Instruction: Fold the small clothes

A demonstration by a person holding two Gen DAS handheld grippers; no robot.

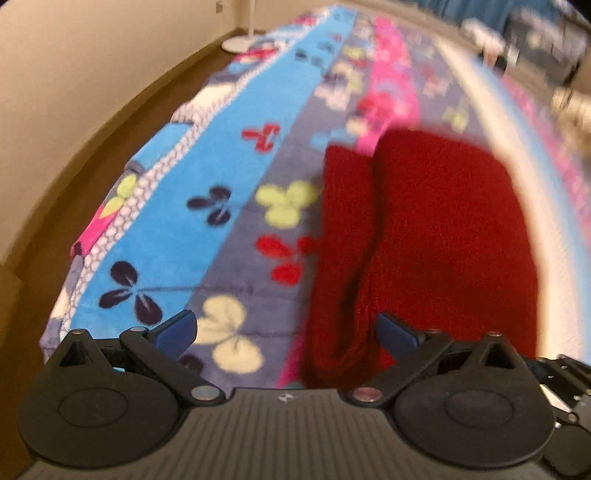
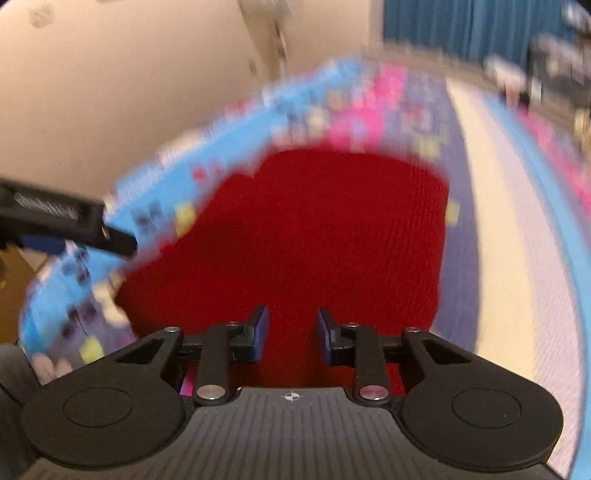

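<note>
A red knitted garment (image 1: 424, 240) lies on a colourful butterfly-patterned blanket (image 1: 221, 177), with a long fold or roll along its left side. My left gripper (image 1: 286, 328) hovers over the garment's near left edge, jaws wide open and nothing between them. In the right wrist view the same red garment (image 2: 314, 229) fills the middle. My right gripper (image 2: 291, 328) hangs above its near edge with a narrow gap between the pads, and only the cloth below shows through it. A black finger (image 2: 110, 236) of the left gripper reaches in from the left.
The blanket (image 2: 509, 229) covers a bed that runs away from me. A beige wall and brown floor lie to the left, with a white lamp base (image 1: 240, 42) at the far corner. A blue curtain (image 2: 461, 26) and blurred clutter stand at the far right.
</note>
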